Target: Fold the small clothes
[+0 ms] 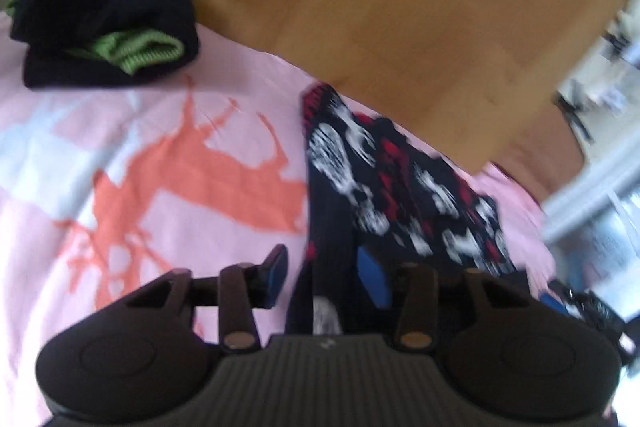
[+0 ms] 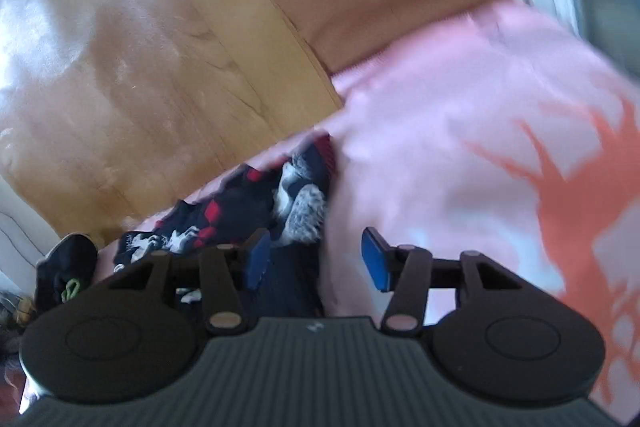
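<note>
Both your left tool [image 1: 324, 269] and right tool [image 2: 318, 257] stand released, fingers apart over the black sock with white and red pattern [image 1: 384, 183] lying on the pink blanket with orange deer [image 1: 180, 163]. Grip one end firmly before you fold it.

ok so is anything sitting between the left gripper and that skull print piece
Nothing visible does. The left gripper is open right over the near end of the skull-print garment on the pink blanket. The folded dark pile lies far off to the side.
</note>
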The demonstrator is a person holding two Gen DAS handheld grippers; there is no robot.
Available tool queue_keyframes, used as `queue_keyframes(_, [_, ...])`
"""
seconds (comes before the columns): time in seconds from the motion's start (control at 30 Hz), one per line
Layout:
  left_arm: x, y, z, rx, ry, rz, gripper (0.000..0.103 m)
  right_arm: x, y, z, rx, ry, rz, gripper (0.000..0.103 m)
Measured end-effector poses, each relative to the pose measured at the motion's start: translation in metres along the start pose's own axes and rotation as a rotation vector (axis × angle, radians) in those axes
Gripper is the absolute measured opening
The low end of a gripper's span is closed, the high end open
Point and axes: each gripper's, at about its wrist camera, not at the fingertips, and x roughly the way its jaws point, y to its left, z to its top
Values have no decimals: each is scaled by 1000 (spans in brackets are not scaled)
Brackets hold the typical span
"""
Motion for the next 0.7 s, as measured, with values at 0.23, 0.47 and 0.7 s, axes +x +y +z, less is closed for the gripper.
queue_keyframes(0.23, [-9, 0, -28, 50, 18, -27, 61, -27, -25, -37, 27, 8, 17, 55])
queue_keyframes(0.47, [-5, -21, -44, 277, 65, 93, 13, -39, -2, -64, -119, 37, -38, 9])
queue_keyframes(0.7, [-9, -1, -36, 248, 74, 164, 23, -30, -1, -59, -215, 4, -164, 9])
